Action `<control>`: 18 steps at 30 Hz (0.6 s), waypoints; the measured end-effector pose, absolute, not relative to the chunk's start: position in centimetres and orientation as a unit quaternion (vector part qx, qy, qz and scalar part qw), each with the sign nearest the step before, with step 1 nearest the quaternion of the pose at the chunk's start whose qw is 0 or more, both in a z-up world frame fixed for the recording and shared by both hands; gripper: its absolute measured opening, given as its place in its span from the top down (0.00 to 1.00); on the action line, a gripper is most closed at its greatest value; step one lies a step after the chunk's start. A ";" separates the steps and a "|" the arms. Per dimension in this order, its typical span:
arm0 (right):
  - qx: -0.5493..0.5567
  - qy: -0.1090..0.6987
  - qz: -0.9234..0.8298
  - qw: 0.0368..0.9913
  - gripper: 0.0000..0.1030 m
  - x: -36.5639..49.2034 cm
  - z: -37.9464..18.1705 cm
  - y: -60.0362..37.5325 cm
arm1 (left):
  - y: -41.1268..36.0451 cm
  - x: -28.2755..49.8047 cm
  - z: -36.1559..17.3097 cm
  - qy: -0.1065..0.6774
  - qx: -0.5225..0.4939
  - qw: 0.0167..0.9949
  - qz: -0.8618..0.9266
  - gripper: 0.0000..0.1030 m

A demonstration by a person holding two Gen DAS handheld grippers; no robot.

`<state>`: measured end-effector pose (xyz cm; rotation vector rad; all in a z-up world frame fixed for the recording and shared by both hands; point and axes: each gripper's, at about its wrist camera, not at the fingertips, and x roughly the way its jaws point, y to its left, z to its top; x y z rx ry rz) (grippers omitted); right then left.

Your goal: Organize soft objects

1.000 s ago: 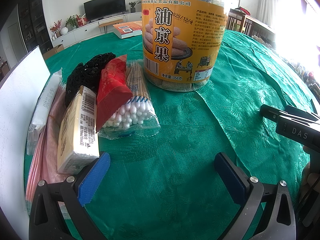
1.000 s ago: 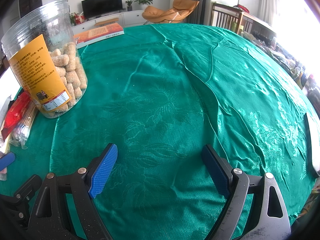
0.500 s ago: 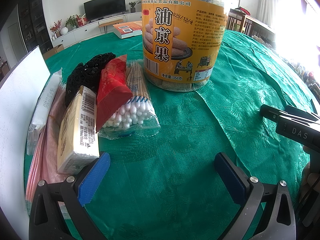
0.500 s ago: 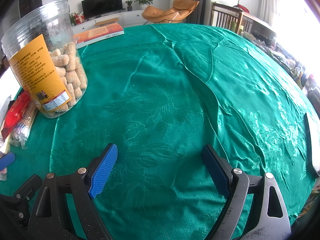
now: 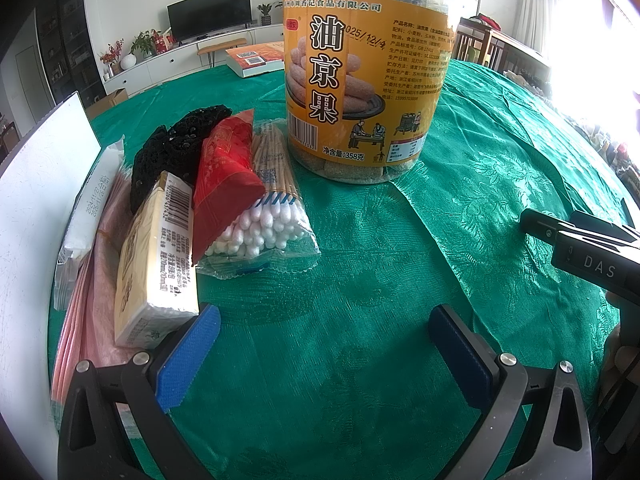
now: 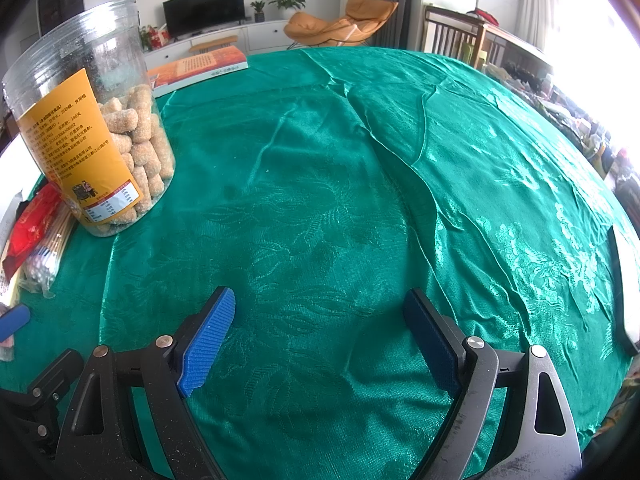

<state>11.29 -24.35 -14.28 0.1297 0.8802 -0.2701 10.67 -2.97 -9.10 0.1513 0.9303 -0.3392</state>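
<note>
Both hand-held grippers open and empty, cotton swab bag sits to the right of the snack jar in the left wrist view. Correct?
Not quite. The left wrist view shows the cotton swab bag to the left of the snack jar, beside the red packet. The rest holds: the left hand-held gripper and right hand-held gripper are open and empty.

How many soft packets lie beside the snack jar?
6, in a row left of the jar: cotton swab bag, red pouch, black mesh item, yellow tissue pack, white packet, pink bag. More may be hidden underneath.
</note>
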 end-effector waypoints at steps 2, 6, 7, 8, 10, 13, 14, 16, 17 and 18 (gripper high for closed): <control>0.063 0.424 -0.130 0.894 0.14 11.3 -14.3 -24.3 | -3.0 10.8 -9.3 0.446 0.073 0.877 -0.163 0.00; 0.062 0.424 -0.130 0.894 0.14 11.3 -14.3 -24.3 | -3.0 10.7 -9.1 0.446 0.073 0.877 -0.163 0.00; 0.062 0.424 -0.130 0.894 0.14 11.3 -14.3 -24.3 | -3.0 10.7 -9.1 0.446 0.073 0.877 -0.163 0.00; 0.062 0.424 -0.130 0.894 0.14 11.3 -14.3 -24.3 | -3.0 10.7 -9.1 0.446 0.073 0.877 -0.163 0.00; 0.062 0.424 -0.130 0.894 0.14 11.3 -14.3 -24.3 | -3.0 10.8 -9.3 0.446 0.073 0.877 -0.163 0.00; 0.062 0.424 -0.130 0.894 0.14 11.3 -14.3 -24.4 | -3.0 10.7 -9.1 0.446 0.073 0.877 -0.163 0.00; 0.062 0.424 -0.130 0.894 0.14 11.3 -14.3 -24.3 | -3.0 10.7 -9.1 0.446 0.073 0.877 -0.163 0.00; 0.062 0.425 -0.130 0.894 0.14 11.3 -14.3 -24.3 | -3.0 10.7 -8.8 0.446 0.074 0.877 -0.162 0.00; 0.062 0.424 -0.130 0.894 0.14 11.3 -14.3 -24.3 | -3.0 10.8 -8.9 0.448 0.076 0.876 -0.163 0.00; 0.062 0.424 -0.131 0.894 0.14 11.3 -14.3 -24.3 | -2.6 10.0 -7.8 0.453 0.078 0.873 -0.164 0.00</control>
